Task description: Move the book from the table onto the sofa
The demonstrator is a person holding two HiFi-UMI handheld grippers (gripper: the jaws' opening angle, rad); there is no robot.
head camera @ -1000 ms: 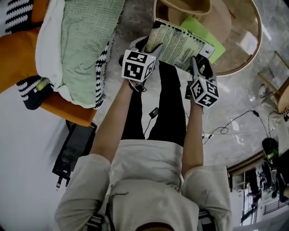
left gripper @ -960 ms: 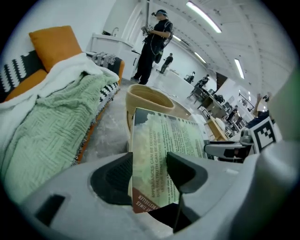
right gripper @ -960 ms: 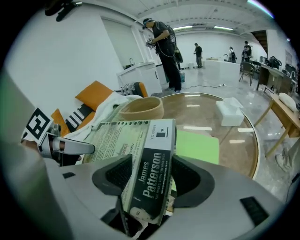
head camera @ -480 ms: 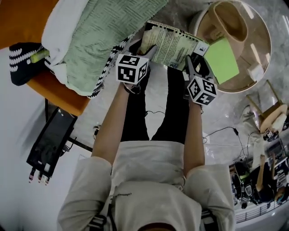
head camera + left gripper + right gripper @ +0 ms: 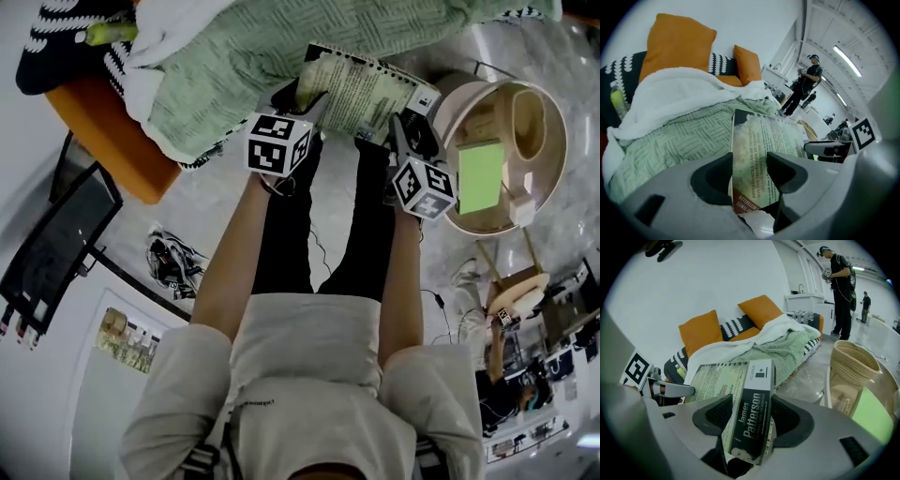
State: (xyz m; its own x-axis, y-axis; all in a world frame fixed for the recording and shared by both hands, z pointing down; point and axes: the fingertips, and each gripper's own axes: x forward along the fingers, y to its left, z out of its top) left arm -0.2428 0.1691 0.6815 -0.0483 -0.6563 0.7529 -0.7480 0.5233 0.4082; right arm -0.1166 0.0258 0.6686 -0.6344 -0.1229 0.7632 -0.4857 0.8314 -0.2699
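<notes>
A paperback book (image 5: 361, 92) with a pale green back cover is carried in the air between both grippers. My left gripper (image 5: 302, 94) is shut on its left edge, the cover (image 5: 759, 159) clamped between the jaws. My right gripper (image 5: 405, 131) is shut on the dark spine end (image 5: 750, 420). The book hangs at the edge of the sofa (image 5: 112, 131), just over the green blanket (image 5: 281, 47) that covers the seat. In the left gripper view the blanket (image 5: 670, 136) lies straight ahead below the book.
Orange cushions (image 5: 677, 47) and a black-and-white patterned one stand at the sofa back, under a white throw (image 5: 670, 89). A round wooden table (image 5: 502, 159) with a woven basket (image 5: 851, 364) and a green pad (image 5: 480, 176) is at the right. A person (image 5: 841, 287) stands far off.
Both grippers have swung the book away from the round table and over towards the sofa. The table has slid right in the head view, and the blanket now lies under the book's far edge.
</notes>
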